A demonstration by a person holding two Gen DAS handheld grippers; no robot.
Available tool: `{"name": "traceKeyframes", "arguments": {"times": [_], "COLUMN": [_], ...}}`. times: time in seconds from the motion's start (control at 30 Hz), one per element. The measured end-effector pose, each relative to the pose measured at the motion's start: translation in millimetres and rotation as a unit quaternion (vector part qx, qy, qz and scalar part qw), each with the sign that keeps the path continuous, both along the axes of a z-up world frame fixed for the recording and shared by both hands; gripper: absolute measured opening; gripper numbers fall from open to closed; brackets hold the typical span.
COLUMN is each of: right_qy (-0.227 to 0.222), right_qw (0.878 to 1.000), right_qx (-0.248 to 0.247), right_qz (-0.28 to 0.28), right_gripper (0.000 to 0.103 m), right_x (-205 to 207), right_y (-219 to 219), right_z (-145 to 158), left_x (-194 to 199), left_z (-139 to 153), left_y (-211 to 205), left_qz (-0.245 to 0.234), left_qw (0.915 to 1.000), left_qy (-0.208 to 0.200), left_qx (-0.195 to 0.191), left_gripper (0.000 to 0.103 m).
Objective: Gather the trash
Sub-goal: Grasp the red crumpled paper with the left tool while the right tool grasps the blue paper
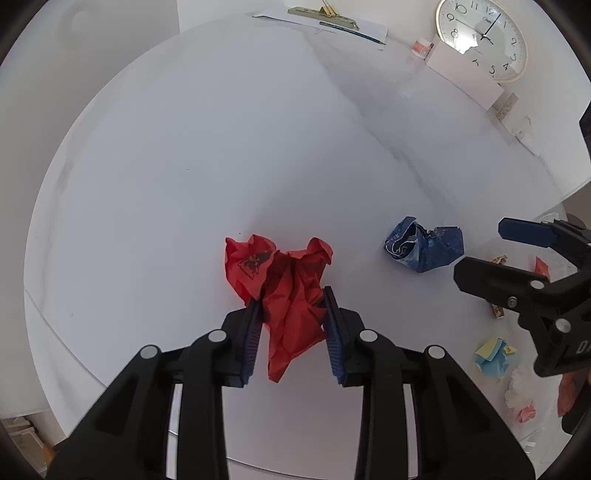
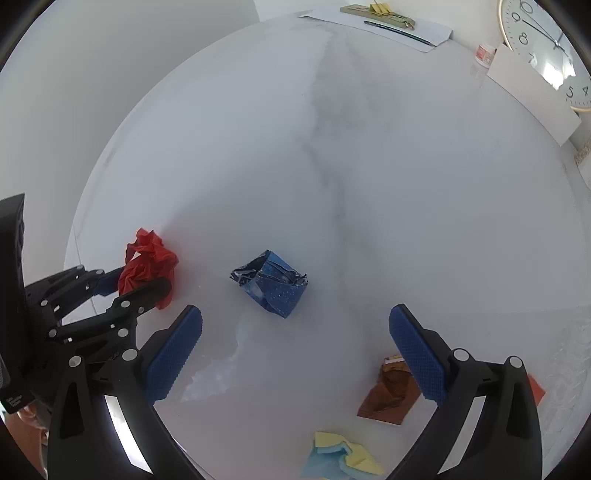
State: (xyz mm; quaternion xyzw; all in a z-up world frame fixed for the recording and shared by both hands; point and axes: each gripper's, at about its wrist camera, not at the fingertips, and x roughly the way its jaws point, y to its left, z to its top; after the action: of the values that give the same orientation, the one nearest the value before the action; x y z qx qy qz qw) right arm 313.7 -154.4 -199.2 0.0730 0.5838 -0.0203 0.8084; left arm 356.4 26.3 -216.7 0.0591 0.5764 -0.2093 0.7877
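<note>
My left gripper is shut on a crumpled red wrapper, held between its blue pads above the white table; the wrapper also shows in the right wrist view, with the left gripper around it. A crumpled blue wrapper lies on the table to the right. In the right wrist view it lies just ahead of my right gripper, which is open and empty. The right gripper also shows in the left wrist view.
A brown wrapper, a yellow and blue paper scrap and a red scrap lie on clear plastic near the right gripper. Papers with a clip, a clock and a white card stand at the far edge.
</note>
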Motion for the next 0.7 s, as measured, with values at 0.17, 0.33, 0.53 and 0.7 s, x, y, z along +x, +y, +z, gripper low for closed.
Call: {"name": "traceKeyframes", "arguments": {"times": [0.17, 0.33, 0.53, 0.7], "right_qy": [0.001, 0.006, 0.023, 0.029], "right_qw": [1.0, 1.0, 0.999, 0.998], "right_qx": [-0.001, -0.023, -0.046, -0.046], "right_qz": [-0.008, -0.011, -0.001, 0.007], "right_gripper": [0.1, 0.099, 0.08, 0.061], "right_x": [8.7, 17.1, 22.7, 25.7], "right_y": [8.9, 17.0, 25.6, 25.9], "right_z": [-8.4, -17.2, -25.6, -30.4], "left_x": [-8.0, -20.5, -31.5, -37.2], "left_z": [17.6, 35.1, 49.4, 57.0], "left_y": [18.8, 41.3, 58.5, 64.8], "left_qz": [0.012, 0.028, 0.045, 0.055], "left_qw": [0.9997, 0.9988, 0.998, 0.9973], "left_qy": [-0.004, -0.009, -0.016, -0.018], "left_qx": [-0.023, -0.04, -0.043, -0.046], "left_gripper": [0.031, 0.031, 0.031, 0.031]}}
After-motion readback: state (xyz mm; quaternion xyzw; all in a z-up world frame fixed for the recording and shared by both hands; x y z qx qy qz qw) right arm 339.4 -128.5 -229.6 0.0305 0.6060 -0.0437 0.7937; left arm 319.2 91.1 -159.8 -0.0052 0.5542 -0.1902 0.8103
